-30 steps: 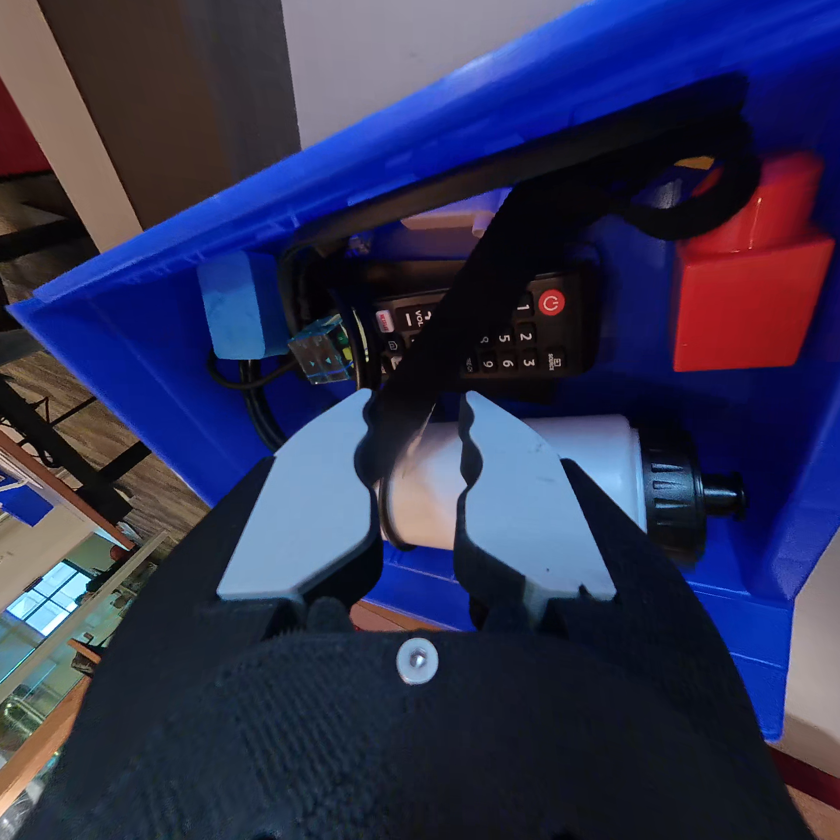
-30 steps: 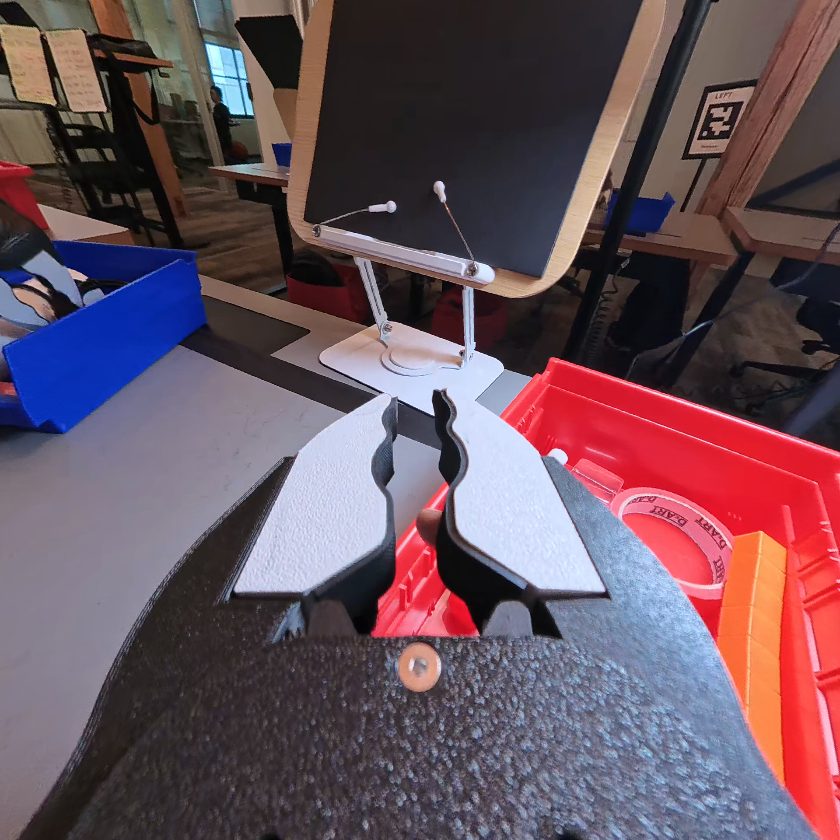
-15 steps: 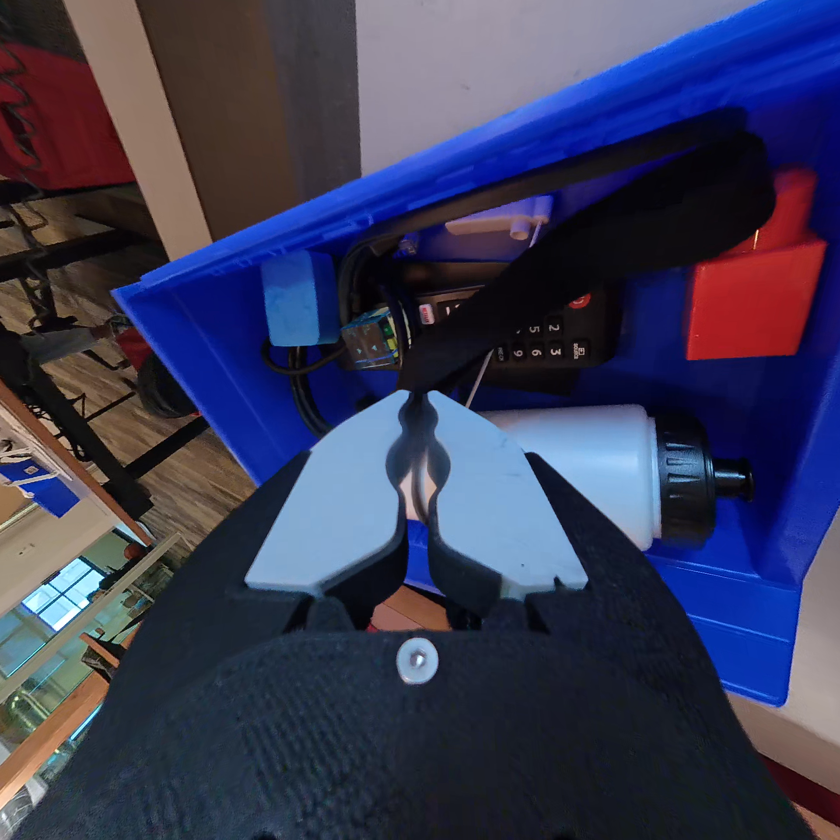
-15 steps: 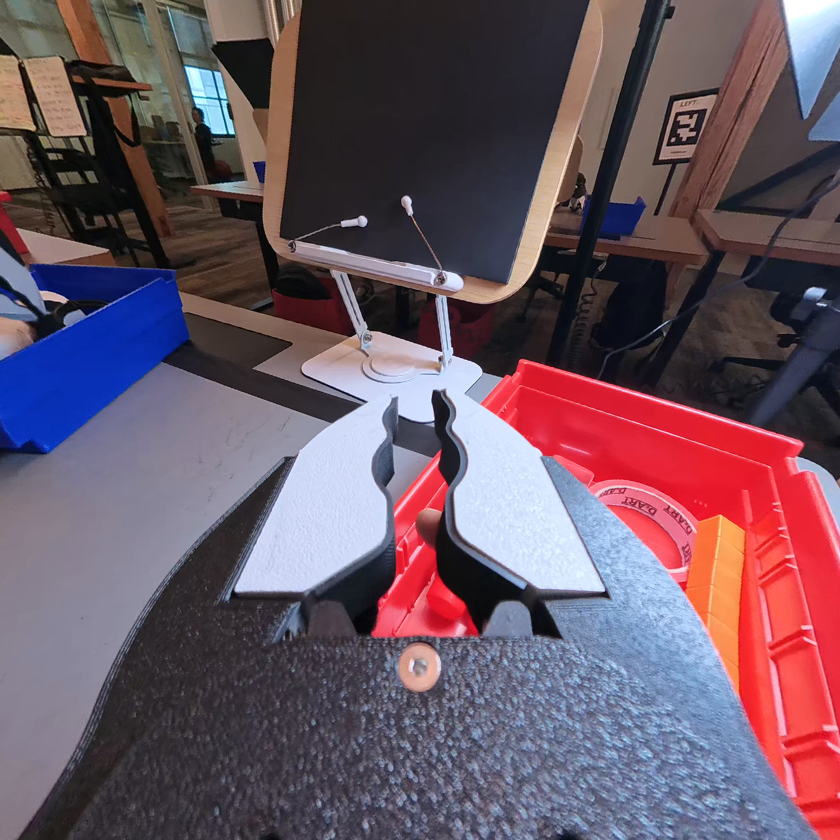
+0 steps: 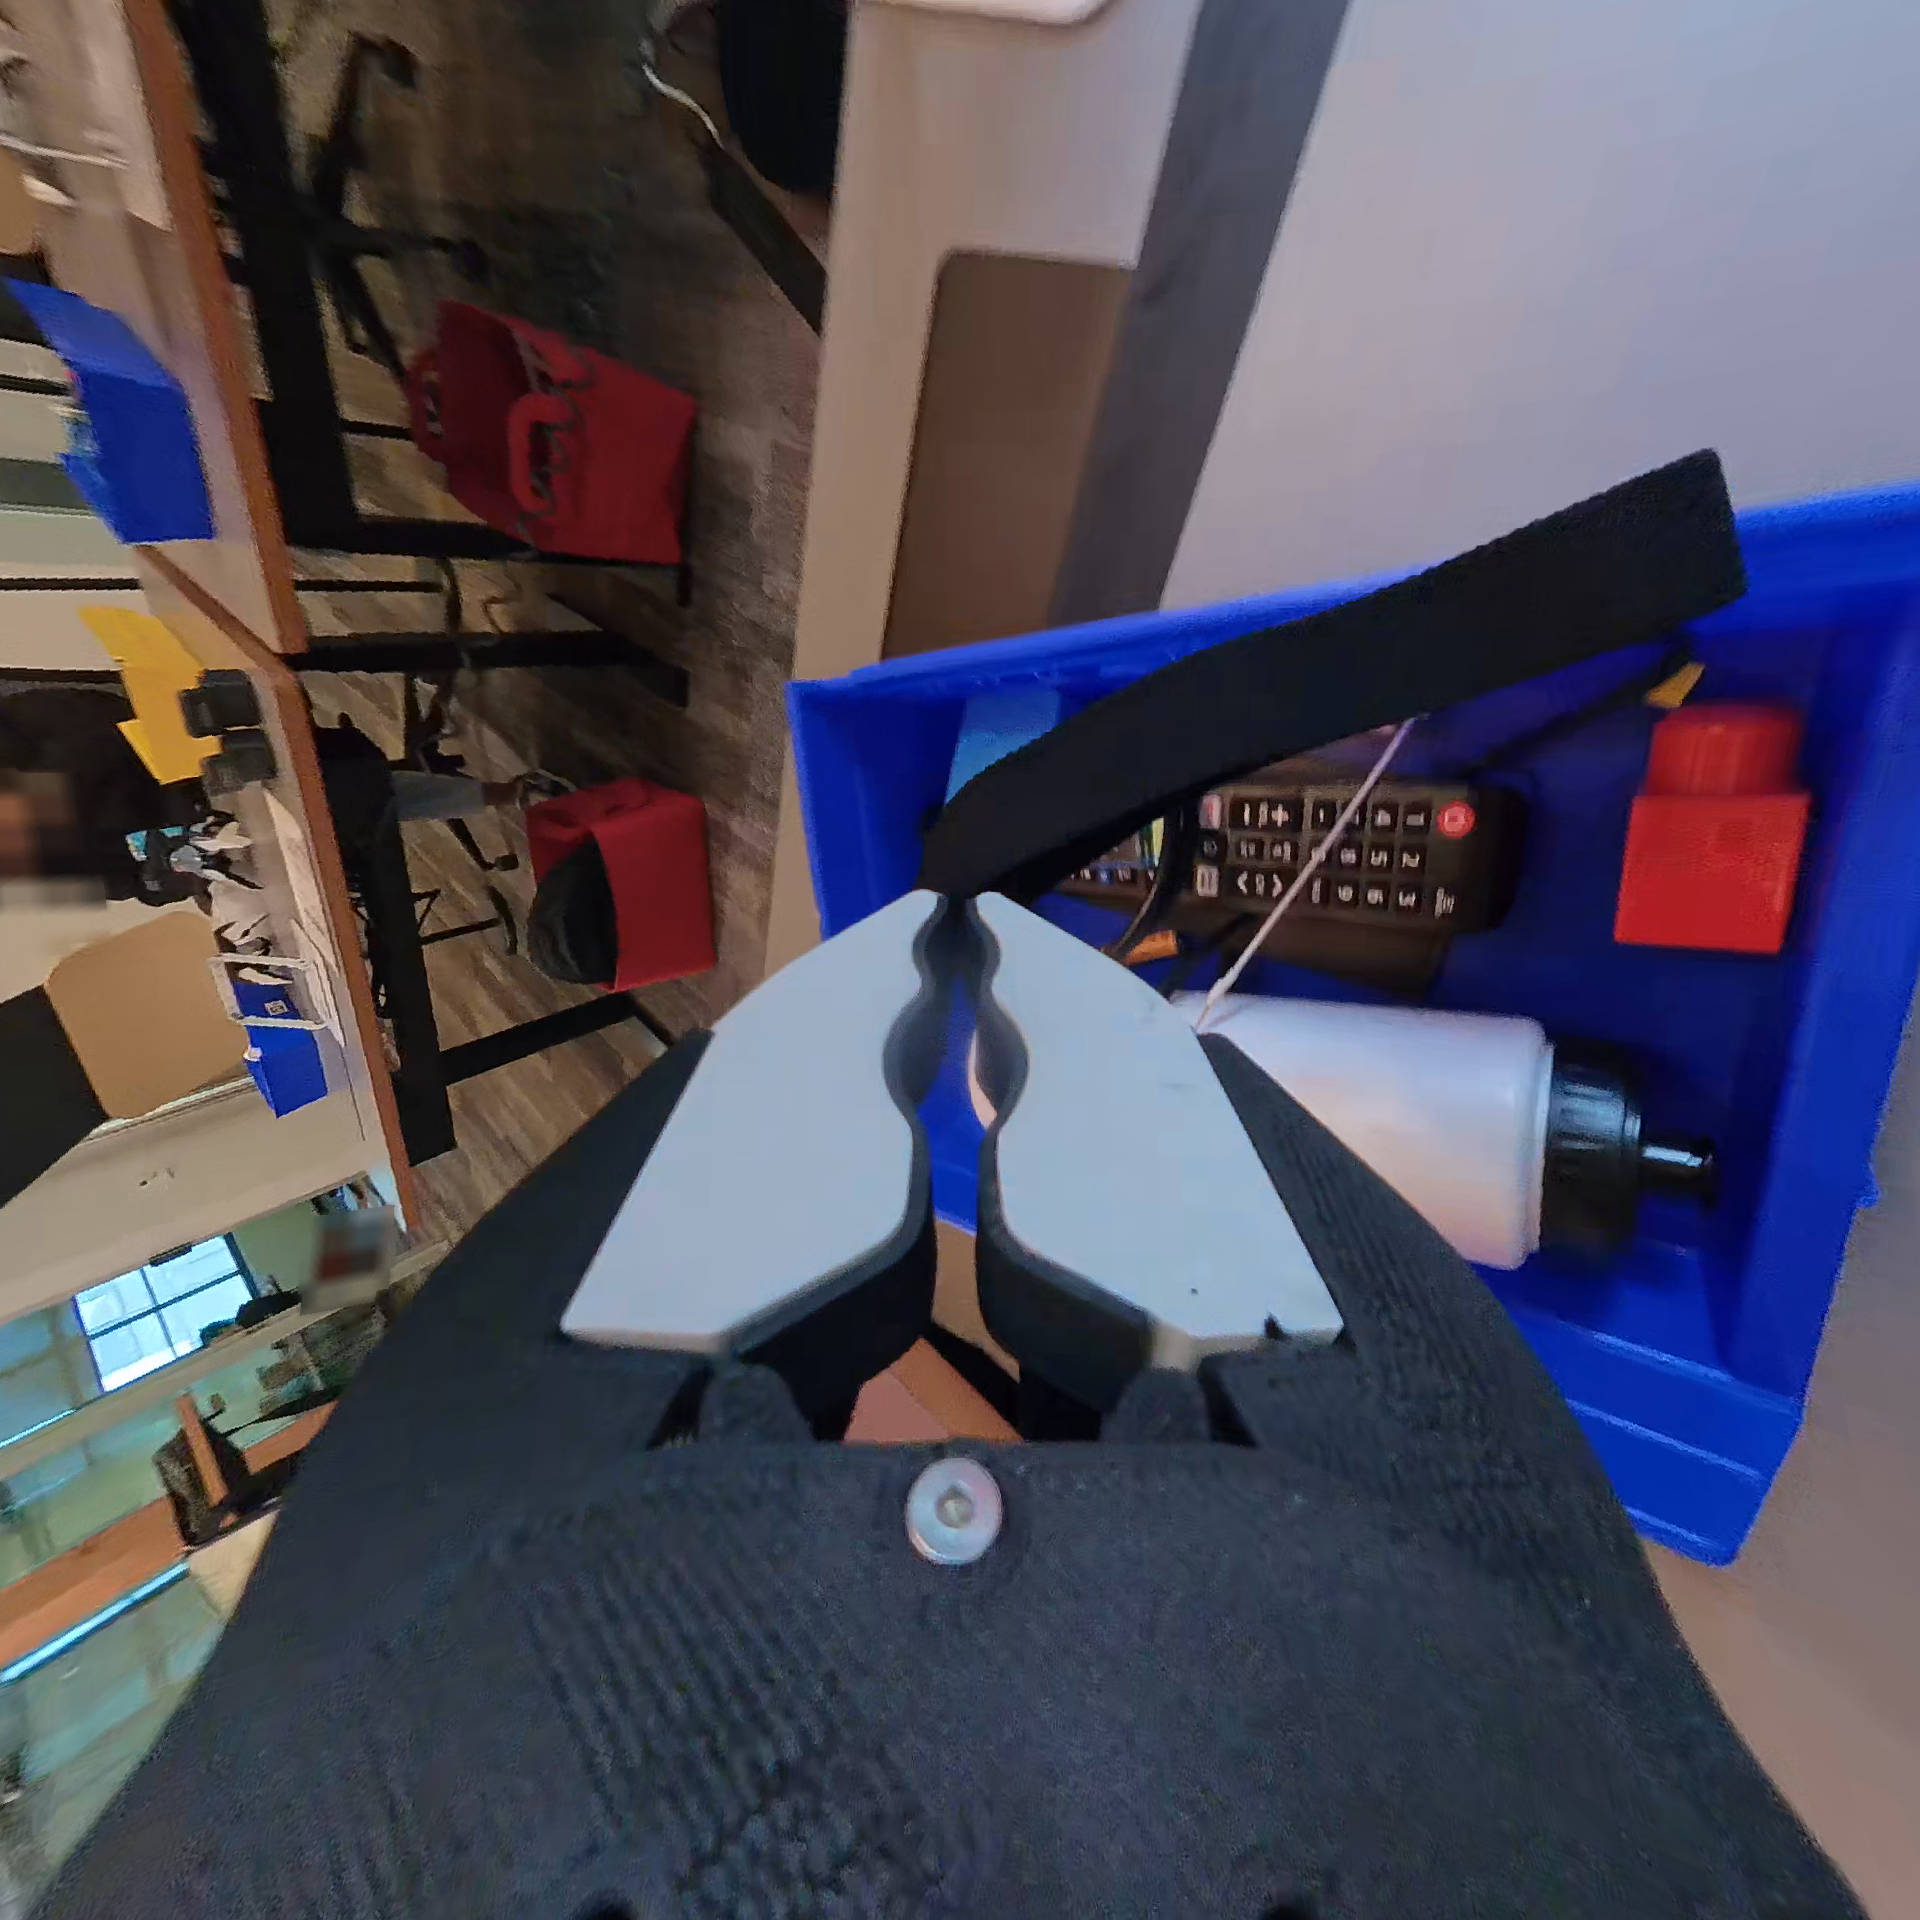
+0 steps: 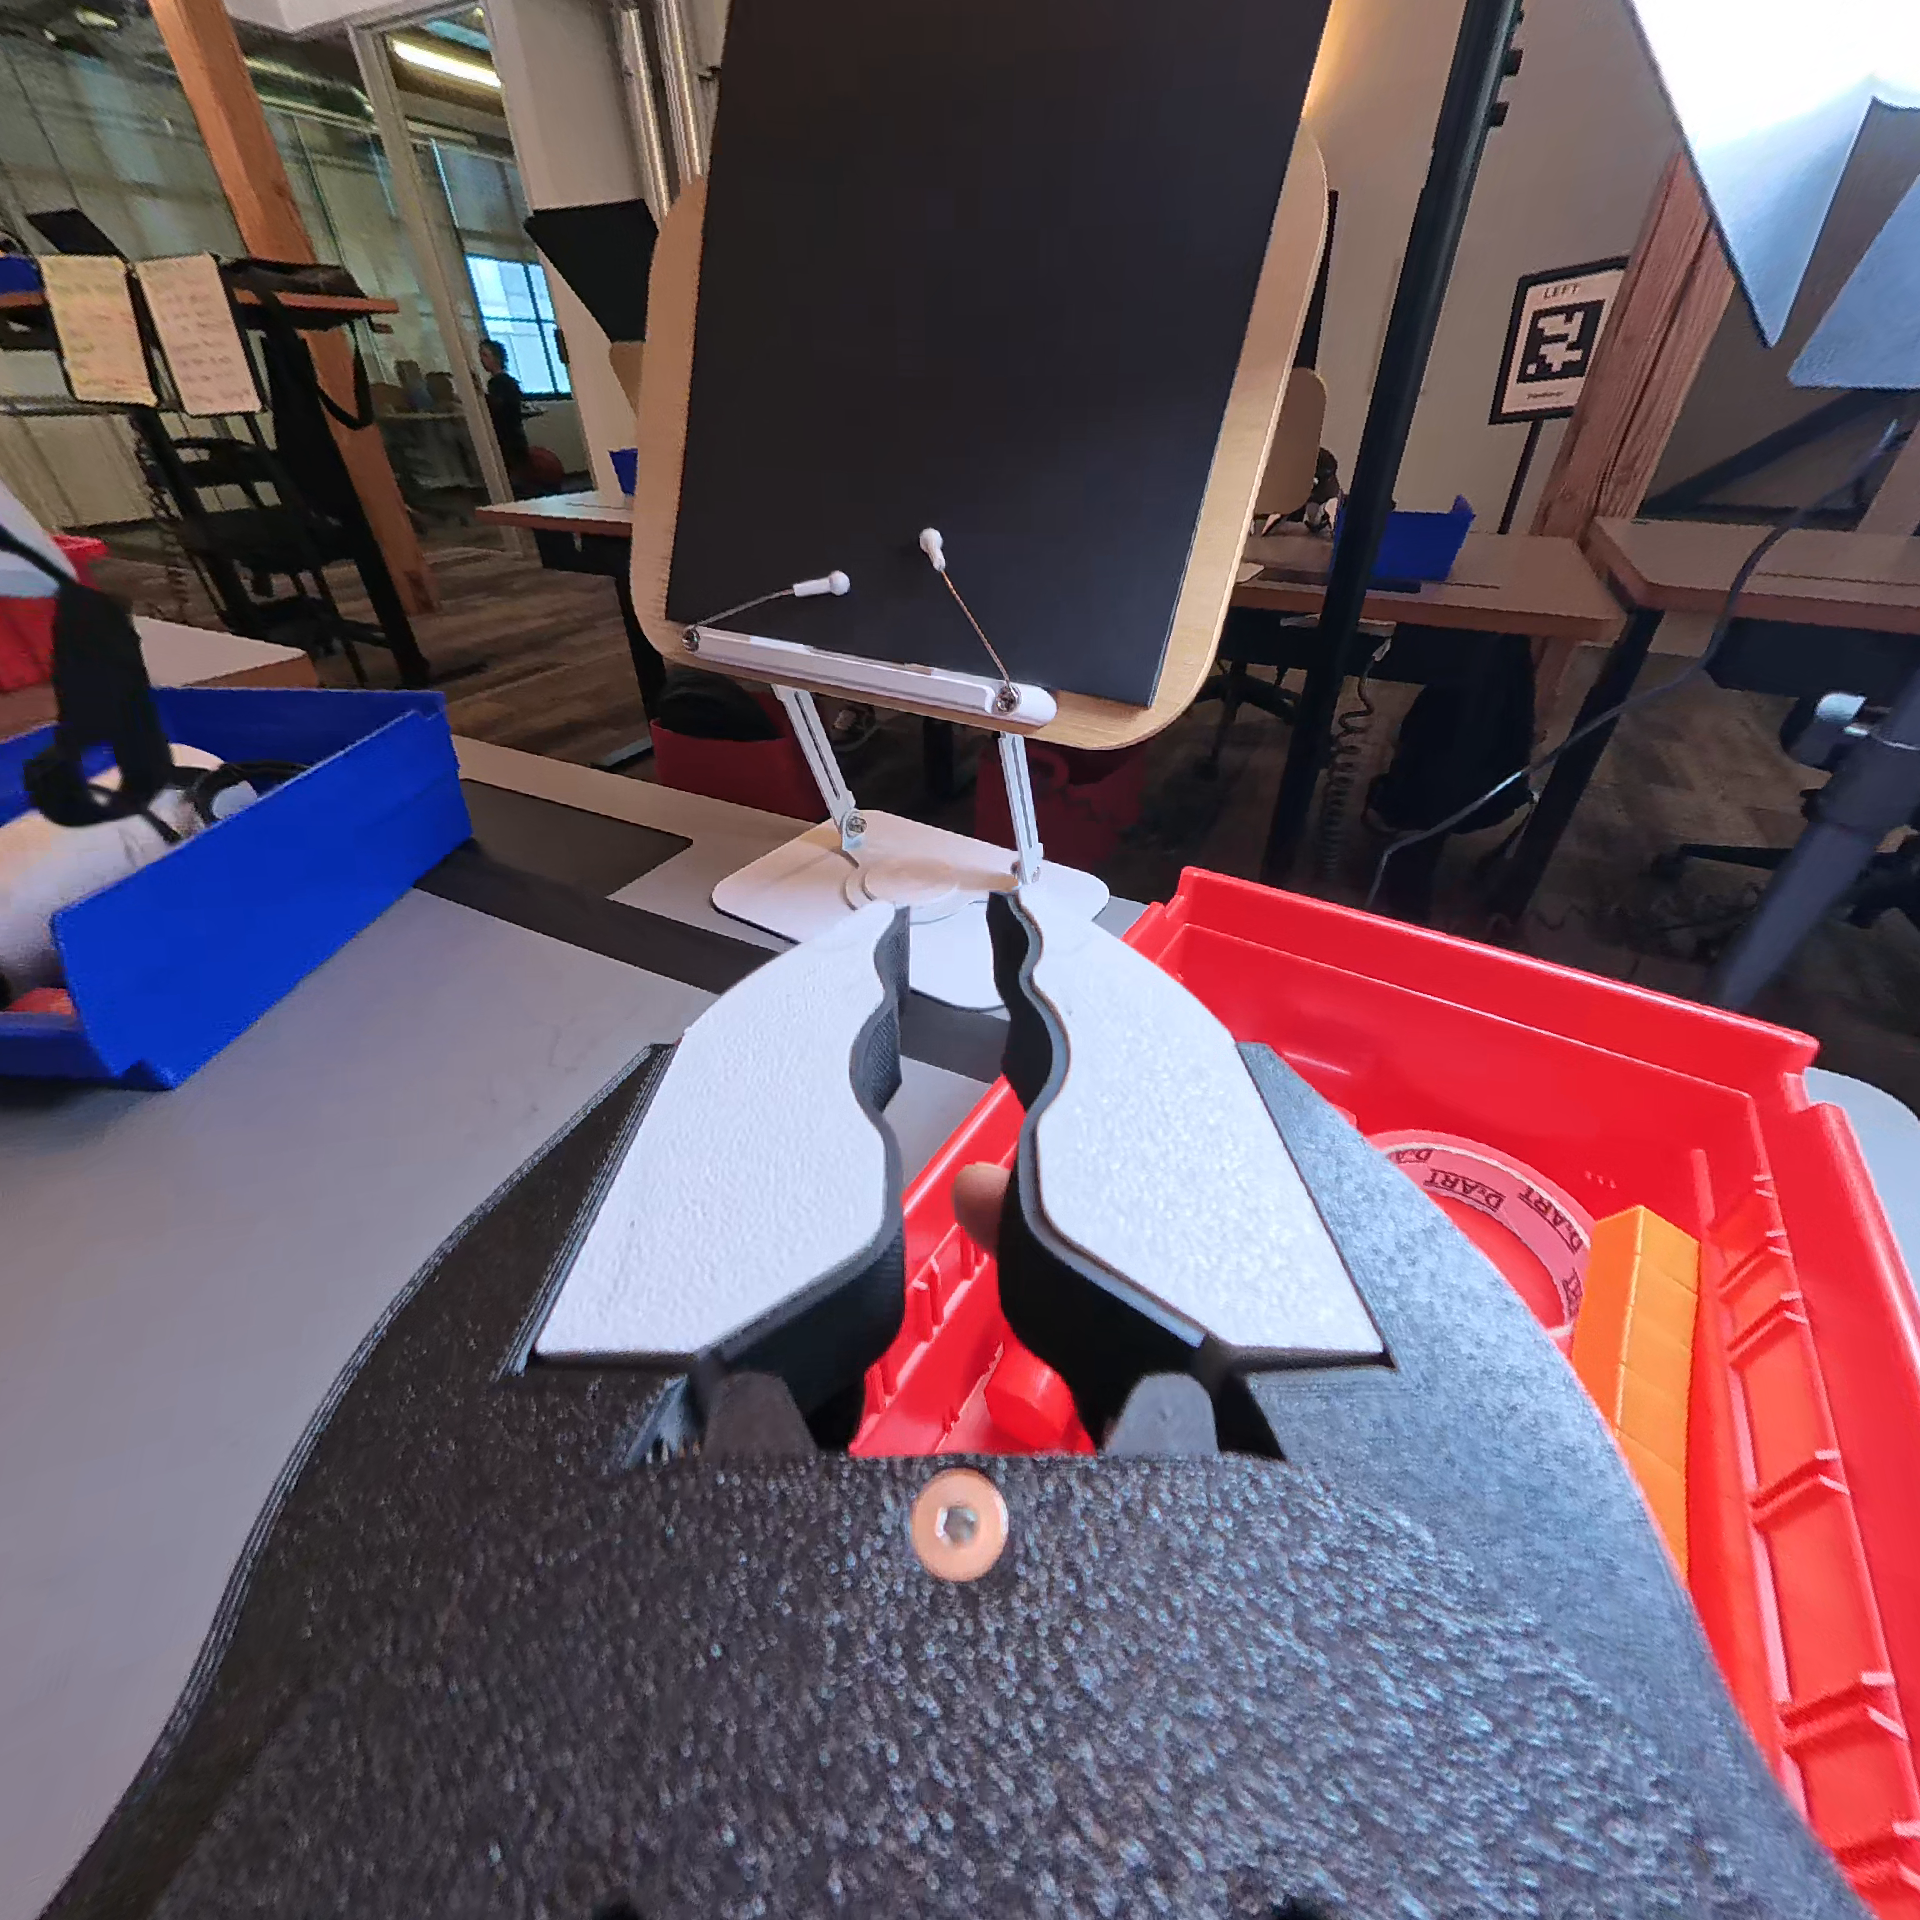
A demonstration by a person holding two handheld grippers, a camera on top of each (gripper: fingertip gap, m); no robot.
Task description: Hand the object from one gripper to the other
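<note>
Left wrist view, read from left to right: the left gripper (image 5: 954, 914) has its fingertips pressed together on one end of a flat black fabric strap (image 5: 1340, 675), which rises away from the tips and crosses above the open blue plastic bin (image 5: 1787, 1226). Pinching the very end leaves most of the strap free, presumably so the other gripper has somewhere to take it. A thin white thread runs from the strap down toward the bin. Inside the bin, under the strap, lie a black remote control with numbered keys (image 5: 1382, 852), then a white plastic bottle with a black screw cap (image 5: 1392, 1122) nearer the gripper, and at the bin's far right a red plastic building block (image 5: 1714, 842).

Right wrist view, same order: the blue bin (image 6: 249, 894) stands at the far left on the grey surface (image 6: 312, 1164), with the strap (image 6: 99, 707) hanging above it. Right of the bin stands a black board in a pale wooden frame on a white folding stand (image 6: 987, 332). The right gripper (image 6: 948, 914) holds nothing, its fingertips a narrow gap apart, and sits well away from the bin, above the near edge of a red plastic bin (image 6: 1558, 1018). The handover appears not yet begun.
</note>
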